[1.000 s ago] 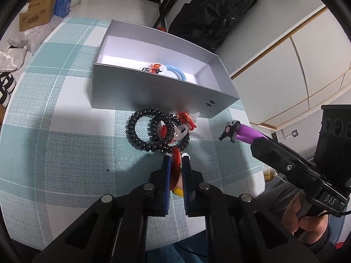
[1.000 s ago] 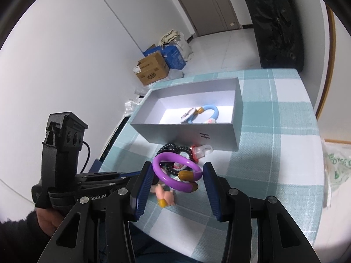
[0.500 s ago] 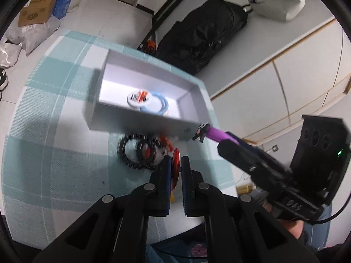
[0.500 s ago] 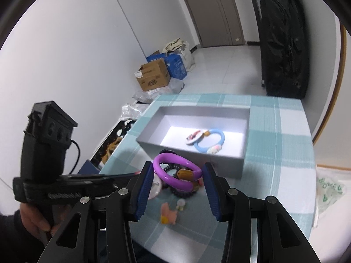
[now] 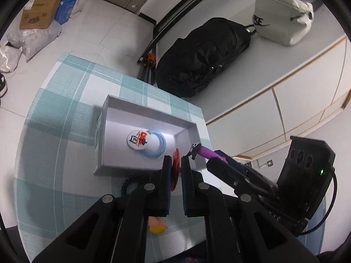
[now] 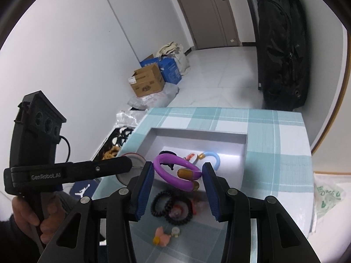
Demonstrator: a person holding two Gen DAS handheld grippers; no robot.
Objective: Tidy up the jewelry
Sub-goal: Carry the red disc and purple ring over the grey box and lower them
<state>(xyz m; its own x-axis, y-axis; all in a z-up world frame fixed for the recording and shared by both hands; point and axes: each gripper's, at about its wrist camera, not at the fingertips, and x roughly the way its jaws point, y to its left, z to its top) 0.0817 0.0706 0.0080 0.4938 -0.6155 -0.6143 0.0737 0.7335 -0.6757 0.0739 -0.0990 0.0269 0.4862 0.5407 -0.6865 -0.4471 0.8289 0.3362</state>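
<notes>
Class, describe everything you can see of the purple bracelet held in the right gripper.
The purple bracelet is a smooth, glossy open band, plastic by its look, whose ends overlap and carry amber-brown caps. A small dark charm sits on its far side. The right gripper is shut on it, blue pads pressing both sides, so it hangs tilted in the air at the near edge of the grey box, above the black coiled hair ties on the checked tablecloth.

The open grey cardboard box (image 5: 140, 168) offers clear floor left of the blue plastic bangle (image 5: 159, 145) and white round badge (image 5: 138, 139).
</notes>
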